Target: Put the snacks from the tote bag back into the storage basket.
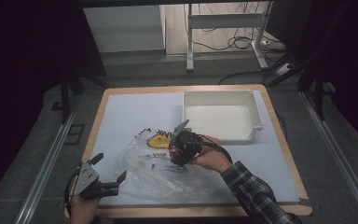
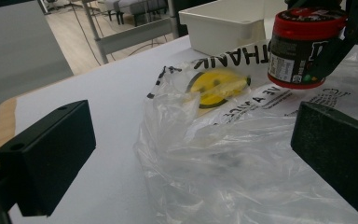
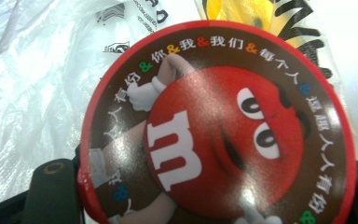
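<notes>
A small jar with a red lid hangs just above a crumpled clear plastic bag near the table's middle, with my right gripper shut on it. The right gripper view looks onto the lid, a red cartoon candy face ringed with Chinese characters, with a black jaw on each side of it. The left gripper view shows the jar upright over the bag, which carries black lettering and a yellow smiley. My left gripper rests at the bag's near left edge, open, nothing between its jaws.
A white rectangular tray sits at the back right of the pale blue mat, close behind the jar. The wooden table edge runs along the left. Table legs and cables lie on the floor beyond.
</notes>
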